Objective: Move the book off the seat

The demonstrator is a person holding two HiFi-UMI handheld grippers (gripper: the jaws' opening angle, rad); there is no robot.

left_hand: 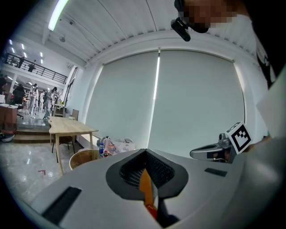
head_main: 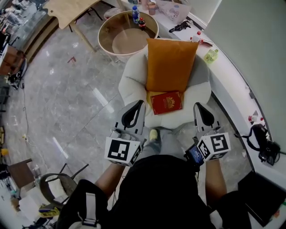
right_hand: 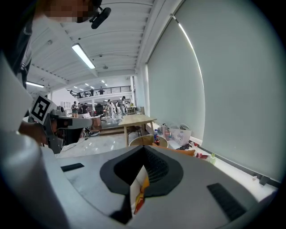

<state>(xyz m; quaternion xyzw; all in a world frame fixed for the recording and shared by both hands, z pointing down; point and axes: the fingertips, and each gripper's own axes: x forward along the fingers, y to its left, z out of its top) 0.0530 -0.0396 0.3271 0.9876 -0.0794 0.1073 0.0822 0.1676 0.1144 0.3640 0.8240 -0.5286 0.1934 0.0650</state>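
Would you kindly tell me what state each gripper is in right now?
Left gripper: jaws closed, holding nothing.
Right gripper: jaws closed, holding nothing.

A: What does the white seat (head_main: 132, 78) carry?

B: A red book (head_main: 166, 102) lies flat on it, cover up, towards the front. Behind the book an orange cushion (head_main: 170, 65) leans against the backrest, its lower edge just beside the book.

A: And beyond the seat?

B: A round wooden table (head_main: 107, 27) stands on the grey polished floor (head_main: 67, 98). A clear bottle (head_main: 135, 13) and a dark bottle (head_main: 141, 22) stand together at its far edge. To the right, a curved white ledge (head_main: 225, 80) bears a black tool (head_main: 181, 26) and a small green packet (head_main: 211, 55).
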